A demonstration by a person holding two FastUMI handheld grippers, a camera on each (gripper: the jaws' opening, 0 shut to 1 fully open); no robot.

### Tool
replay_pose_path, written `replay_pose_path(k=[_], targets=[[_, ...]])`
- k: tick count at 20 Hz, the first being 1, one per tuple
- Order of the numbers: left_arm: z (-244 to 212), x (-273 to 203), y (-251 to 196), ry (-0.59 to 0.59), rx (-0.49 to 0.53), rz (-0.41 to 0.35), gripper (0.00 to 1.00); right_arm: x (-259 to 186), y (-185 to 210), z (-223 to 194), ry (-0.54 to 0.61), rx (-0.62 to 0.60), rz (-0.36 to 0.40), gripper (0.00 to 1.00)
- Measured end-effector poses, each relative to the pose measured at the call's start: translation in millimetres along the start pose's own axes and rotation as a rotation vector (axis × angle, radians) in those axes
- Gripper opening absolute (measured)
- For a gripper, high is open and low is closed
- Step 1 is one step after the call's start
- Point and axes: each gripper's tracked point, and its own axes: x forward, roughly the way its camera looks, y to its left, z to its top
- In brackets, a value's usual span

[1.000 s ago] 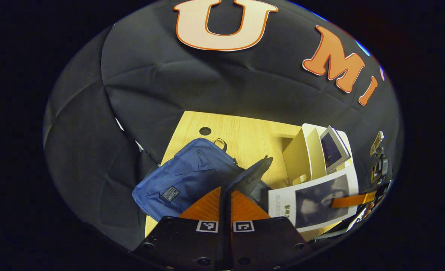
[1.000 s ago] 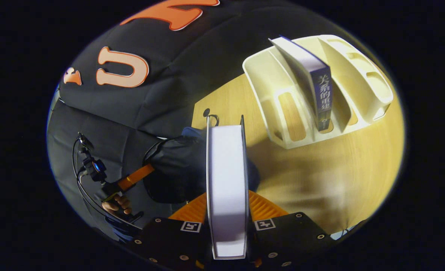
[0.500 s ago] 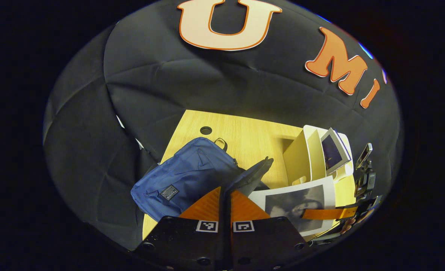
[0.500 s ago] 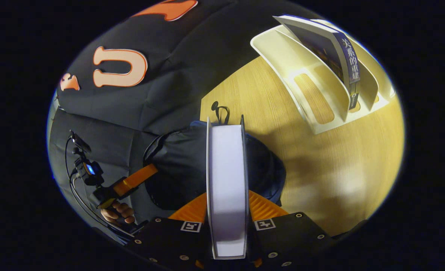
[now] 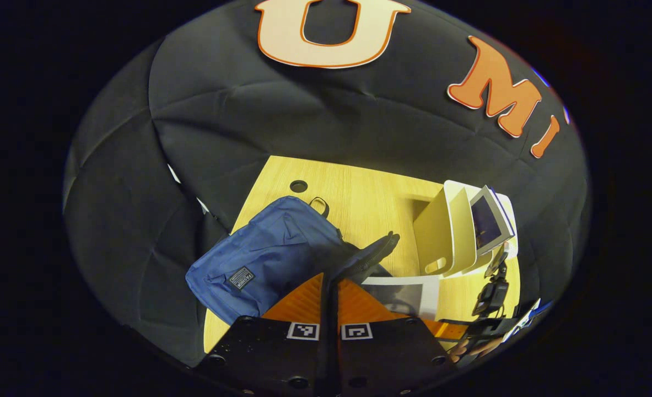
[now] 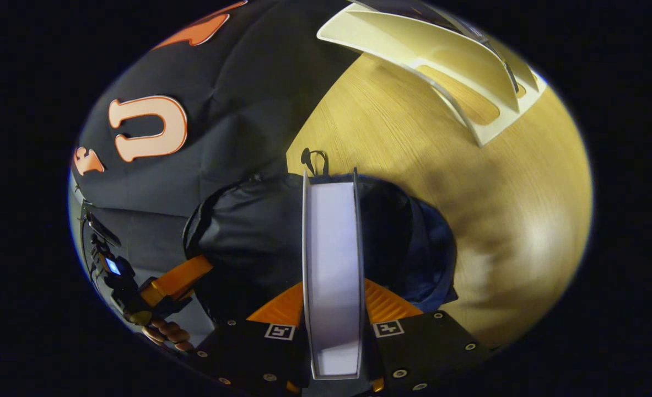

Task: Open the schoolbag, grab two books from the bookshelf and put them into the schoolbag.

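Schoolbag [image 6: 414, 242] is lying open on the table [image 6: 469, 193] near its left end. Your right gripper [image 6: 332, 286] is pinching the first book [image 6: 331, 264] fore-edge up, just over the dark opening. Your left gripper [image 5: 330, 284] is pressed together on the bag's flap [image 5: 372, 255], holding the mouth wide. Bookshelf [image 5: 458, 231] is standing to the far right with the second book [image 5: 488, 220] leaning in it. Judging from this: bag opened, book one going in, book two left.

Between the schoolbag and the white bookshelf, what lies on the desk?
Bare wooden desk separates schoolbag from bookshelf in the right gripper view.
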Motion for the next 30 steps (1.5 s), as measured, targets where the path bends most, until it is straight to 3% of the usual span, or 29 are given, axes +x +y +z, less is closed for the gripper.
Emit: replay_pose_path(k=[11,12,13,17,18,19,20,24,29,30], targets=[[-12.0,12.6,-38.6,0.042,0.072,-0.055,0.00,76.1,13.8,-4.8,-0.061,0.139,0.080,0.36],[-16.6,16.2,-43.3,0.055,0.076,-0.064,0.05,82.9,13.7,-4.8,-0.059,0.135,0.082,0.36],[-19.1,17.5,-46.0,0.062,0.081,-0.072,0.00,85.2,14.7,-5.8,-0.067,0.136,0.088,0.36],[-28.2,25.6,-58.6,0.092,0.104,-0.100,0.00,94.0,11.9,-6.6,-0.081,0.135,0.102,0.36],[-32.7,27.5,-61.3,0.106,0.104,-0.110,0.00,93.3,10.3,-7.5,-0.076,0.134,0.103,0.48],[-35.9,27.8,-62.7,0.116,0.100,-0.116,0.01,94.4,10.4,-8.5,-0.073,0.142,0.105,0.37],[-37.2,28.6,-63.5,0.119,0.103,-0.121,0.00,96.3,10.6,-10.2,-0.058,0.155,0.106,0.37],[-31.2,31.0,-58.5,0.107,0.116,-0.112,0.01,104.0,3.7,-9.5,-0.051,0.182,0.057,0.41],[-27.8,30.0,-52.5,0.094,0.103,-0.106,0.01,102.5,0.5,-15.5,-0.008,0.179,-0.005,0.61],[-25.4,28.2,-51.8,0.088,0.104,-0.106,0.00,100.1,2.1,-14.4,-0.003,0.157,-0.007,0.50]])
